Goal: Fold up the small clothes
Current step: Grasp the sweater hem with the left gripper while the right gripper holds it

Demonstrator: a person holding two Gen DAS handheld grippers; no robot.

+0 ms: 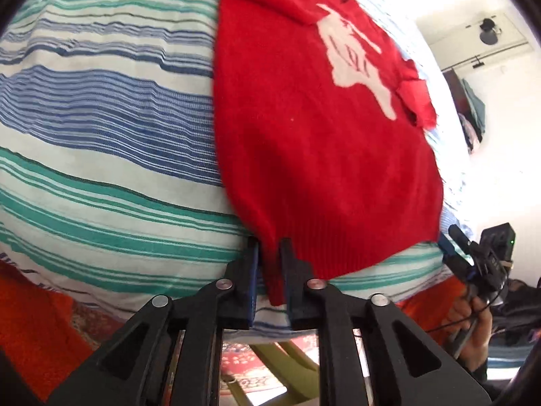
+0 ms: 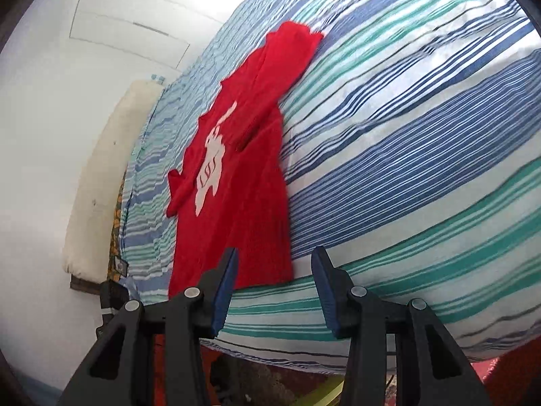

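The red sweater (image 1: 321,142) lies flat on the striped bedsheet (image 1: 101,108), its ribbed hem at the near edge of the bed and its collar at the far end. One sleeve is folded across the chest beside the white print (image 1: 358,64).

The left hand-held gripper (image 1: 270,270) has its jaws pinched on the near left corner of the hem, and red knit shows between the pads. The right hand-held gripper (image 2: 274,287) stands with its jaws apart and nothing between them, hovering just off the near right corner of the hem; its left finger overlaps the cloth in the right wrist view, but contact cannot be told.

The step looks like taking both hem corners to fold the bottom up toward the collar. To do it well, the right side should bite the ribbing as deep as the left, catching both layers. Then both corners should rise together and travel level, so the fold line runs straight across and the tucked sleeve stays put.

Count: one sweater, one bedsheet, two hand-held grippers, and one cream cushion (image 2: 101,182) at the bed's far left
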